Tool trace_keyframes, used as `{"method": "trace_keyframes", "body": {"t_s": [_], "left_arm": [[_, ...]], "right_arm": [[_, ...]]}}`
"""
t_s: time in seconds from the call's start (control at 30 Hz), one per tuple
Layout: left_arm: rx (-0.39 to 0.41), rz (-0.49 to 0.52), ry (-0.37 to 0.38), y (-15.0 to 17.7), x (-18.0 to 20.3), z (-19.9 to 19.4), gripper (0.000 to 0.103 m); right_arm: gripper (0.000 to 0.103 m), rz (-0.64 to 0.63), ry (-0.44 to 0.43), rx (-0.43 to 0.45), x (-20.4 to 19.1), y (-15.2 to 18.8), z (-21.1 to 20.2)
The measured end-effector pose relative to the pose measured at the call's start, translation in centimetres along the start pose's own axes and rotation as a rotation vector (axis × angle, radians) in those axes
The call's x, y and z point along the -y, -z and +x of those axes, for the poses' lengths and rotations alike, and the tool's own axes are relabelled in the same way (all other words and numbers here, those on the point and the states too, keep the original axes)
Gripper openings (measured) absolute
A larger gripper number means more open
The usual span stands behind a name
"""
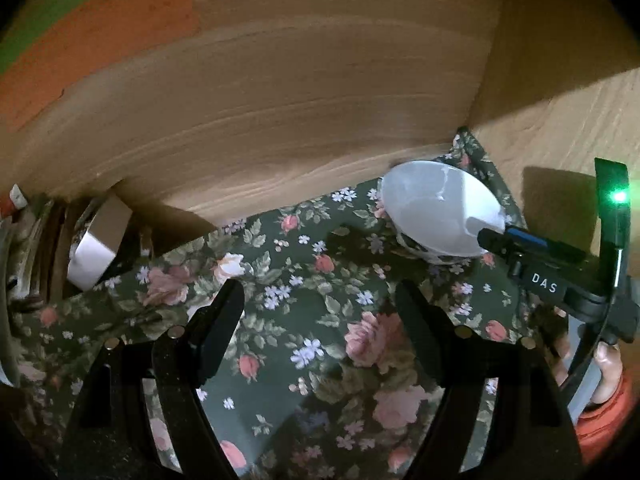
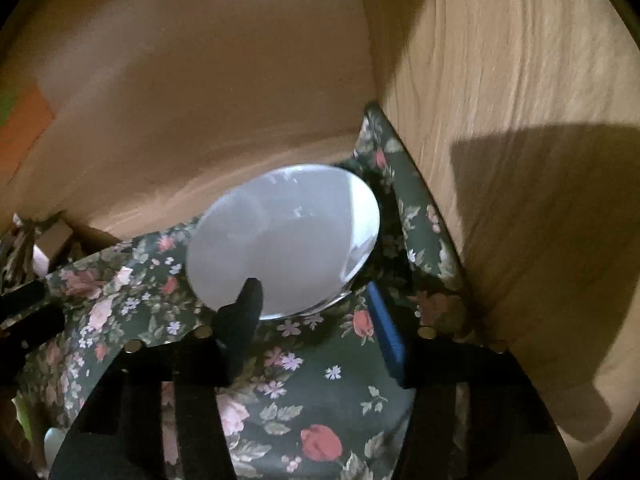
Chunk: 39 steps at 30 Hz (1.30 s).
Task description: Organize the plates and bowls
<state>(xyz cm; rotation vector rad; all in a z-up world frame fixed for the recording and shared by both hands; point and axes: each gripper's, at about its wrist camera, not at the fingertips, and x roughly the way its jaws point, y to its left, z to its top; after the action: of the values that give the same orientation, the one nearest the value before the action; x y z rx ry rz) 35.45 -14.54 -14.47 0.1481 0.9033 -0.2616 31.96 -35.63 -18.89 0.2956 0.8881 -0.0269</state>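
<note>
A white bowl (image 1: 440, 212) is tilted over the floral cloth (image 1: 320, 320) near the back right corner of a wooden cabinet. In the right wrist view the bowl (image 2: 288, 240) fills the middle. My right gripper (image 2: 312, 304) is shut on the bowl's near rim, one black finger (image 2: 244, 308) inside the bowl and the blue-padded finger (image 2: 384, 328) under its outside. It also shows at the right of the left wrist view (image 1: 492, 236). My left gripper (image 1: 320, 304) is open and empty above the cloth, left of the bowl.
Wooden back wall (image 1: 280, 100) and right side wall (image 2: 520, 160) close in the shelf. Upright plates and a metal tin (image 1: 96, 248) stand at the far left. An orange panel (image 1: 100, 32) is at the upper left.
</note>
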Motion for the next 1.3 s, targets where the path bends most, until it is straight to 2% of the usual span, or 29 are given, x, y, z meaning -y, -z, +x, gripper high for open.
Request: {"method": "trace_keyframes", "body": {"t_s": [0.13, 0.33, 0.43, 0.6, 0.83, 0.97, 1.2, 1.3], "left_arm": [[-0.011, 0.024, -0.02, -0.6, 0.2, 1.1, 0.078], [-0.042, 0.024, -0.031, -1.0, 0.0, 2.7, 0.078], [-0.053, 0.023, -0.031, -1.0, -0.1, 3.1, 0.078], [-0.074, 0.009, -0.026, -0.9, -0.4, 3.7, 0.078], [-0.128, 0.017, -0.013, 0.0, -0.1, 4.4, 0.078], [-0.18, -0.016, -0.006, 0.8, -0.6, 4.9, 0.078], [-0.237, -0.019, -0.044, 2.1, -1.4, 5.8, 0.077], [-0.269, -0.016, -0.016, 2.6, -1.4, 6.1, 0.067]], "right_arm": [[0.044, 0.015, 0.0, -0.01, 0.2, -0.2, 0.8], [0.042, 0.061, -0.041, -0.075, 1.0, -0.7, 3.0], [0.035, 0.032, -0.024, -0.083, 0.8, -1.0, 3.3], [0.025, -0.016, -0.06, -0.116, 0.0, -0.7, 3.2], [0.024, -0.12, -0.146, -0.163, -3.0, 1.4, 1.8], [0.023, -0.176, -0.191, -0.189, -4.6, 3.1, 0.8], [0.023, -0.201, -0.243, -0.215, -5.5, 4.9, -0.5], [0.025, -0.191, -0.249, -0.215, -5.8, 5.0, -0.8]]}}
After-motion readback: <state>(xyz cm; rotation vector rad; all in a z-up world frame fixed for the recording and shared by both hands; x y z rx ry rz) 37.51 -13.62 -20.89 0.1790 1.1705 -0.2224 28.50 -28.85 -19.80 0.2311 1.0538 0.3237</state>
